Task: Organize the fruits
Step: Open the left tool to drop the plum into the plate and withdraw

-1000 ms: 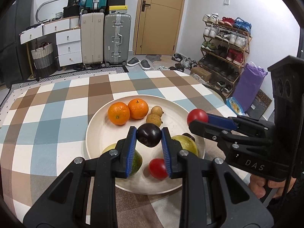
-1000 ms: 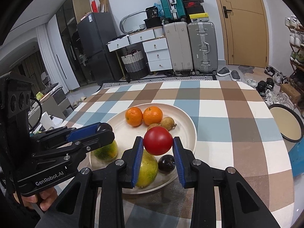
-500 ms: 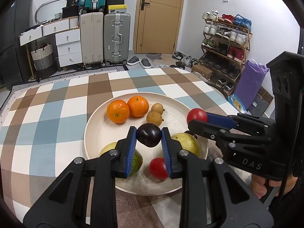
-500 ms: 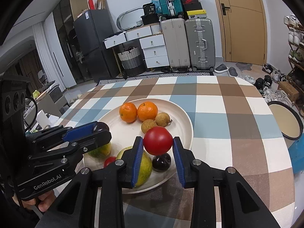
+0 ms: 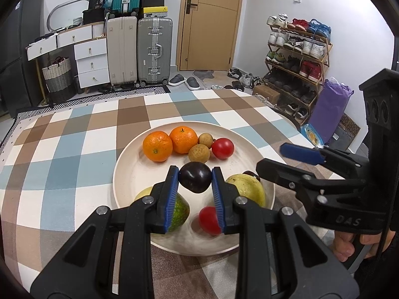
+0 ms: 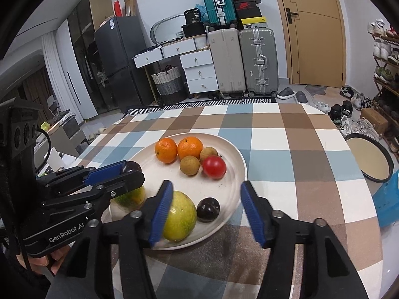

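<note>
Left claw (image 5: 195,183): lower centre of the left view, blue pads pinching a dark plum (image 5: 195,177), held above the plate (image 5: 127,172). In the right view it enters from the left edge, the plum just showing at its tips.

Right claw (image 6: 206,210): bottom centre of the right view, spread wide with nothing between the pads. In the left view it juts in from the right edge, with the person's hand (image 5: 349,245) on its handle at lower right.

Plate: round, cream, on the checked surface (image 5: 74,134), centre of both views.

Contents, left view:
- Two oranges (image 5: 157,146) (image 5: 183,140), side by side at the far rim.
- Two small brown fruits (image 5: 199,153) (image 5: 205,139), just right of the oranges.
- Tomato (image 5: 222,148), touching or just beside the brown fruits, right of them.
- Second tomato (image 5: 210,220), near rim, partly behind the right pad of the left claw; blurred.
- Green-yellow fruit (image 5: 177,211), near left, partly behind the left pad.
- Yellow-green fruit (image 5: 245,189), near right, with a second dark plum (image 6: 208,209) beside it, seen clearly in the right view.

Surroundings: suitcases (image 5: 154,52) and white drawers (image 5: 91,59) in the upper left of the left view, door (image 5: 209,22) at top centre, shoe rack (image 5: 296,57) on the right. A round lid or tray (image 6: 369,158) sits at the right edge of the right view, off the surface.
</note>
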`<state>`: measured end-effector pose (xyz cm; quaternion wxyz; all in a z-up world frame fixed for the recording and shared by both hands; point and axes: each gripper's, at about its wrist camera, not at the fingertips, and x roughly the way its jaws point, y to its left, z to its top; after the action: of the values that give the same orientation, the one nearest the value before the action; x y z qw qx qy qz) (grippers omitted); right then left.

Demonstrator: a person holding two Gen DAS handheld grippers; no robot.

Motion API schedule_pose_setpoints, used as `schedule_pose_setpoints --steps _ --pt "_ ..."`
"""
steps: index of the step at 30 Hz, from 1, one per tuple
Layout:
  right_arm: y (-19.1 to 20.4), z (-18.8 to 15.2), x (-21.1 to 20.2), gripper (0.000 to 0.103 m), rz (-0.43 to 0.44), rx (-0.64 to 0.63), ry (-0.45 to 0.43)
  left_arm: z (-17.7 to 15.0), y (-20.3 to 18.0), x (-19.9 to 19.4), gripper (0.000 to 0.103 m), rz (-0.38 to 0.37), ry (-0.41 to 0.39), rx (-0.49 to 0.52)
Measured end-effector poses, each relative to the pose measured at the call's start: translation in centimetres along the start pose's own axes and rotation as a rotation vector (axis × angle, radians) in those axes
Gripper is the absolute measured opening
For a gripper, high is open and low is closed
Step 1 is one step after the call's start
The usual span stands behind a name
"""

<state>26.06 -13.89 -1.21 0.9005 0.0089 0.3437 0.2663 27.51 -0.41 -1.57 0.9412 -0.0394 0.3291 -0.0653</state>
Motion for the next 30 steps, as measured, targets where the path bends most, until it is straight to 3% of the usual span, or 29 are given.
schedule_pose_setpoints --steps 4,8,15,19,23,25,30 --pt "-0.1 0.0 -0.4 0.079 0.001 0.004 -0.020 0.0 0.3 0.0 0.024 0.002 -0.004 -0.005" --pt "-0.3 -0.1 -0.3 0.081 -0.010 0.008 -0.021 0.0 0.3 -0.2 0.026 0.016 -0.005 -0.005" --pt "-0.4 -0.2 -0.4 0.083 -0.019 0.006 -0.024 0.0 0.4 -1.2 0.053 0.025 -0.037 -0.012" --pt "-0.5 -0.3 -0.5 0.086 -0.015 0.013 -0.025 -0.1 1.1 -1.8 0.086 0.025 -0.049 -0.051" --pt "-0.3 -0.6 -0.8 0.089 -0.020 0.002 -0.018 -0.6 1.6 -2.9 0.089 0.027 -0.069 -0.068" --pt "-0.1 -0.9 -1.0 0.097 -0.020 -0.008 -0.020 -1.0 1.8 -3.3 0.101 0.049 -0.075 -0.068" --pt "0.1 -1.4 -1.9 0.103 0.001 -0.007 -0.045 -1.8 2.6 -4.7 0.102 0.077 -0.109 -0.094"
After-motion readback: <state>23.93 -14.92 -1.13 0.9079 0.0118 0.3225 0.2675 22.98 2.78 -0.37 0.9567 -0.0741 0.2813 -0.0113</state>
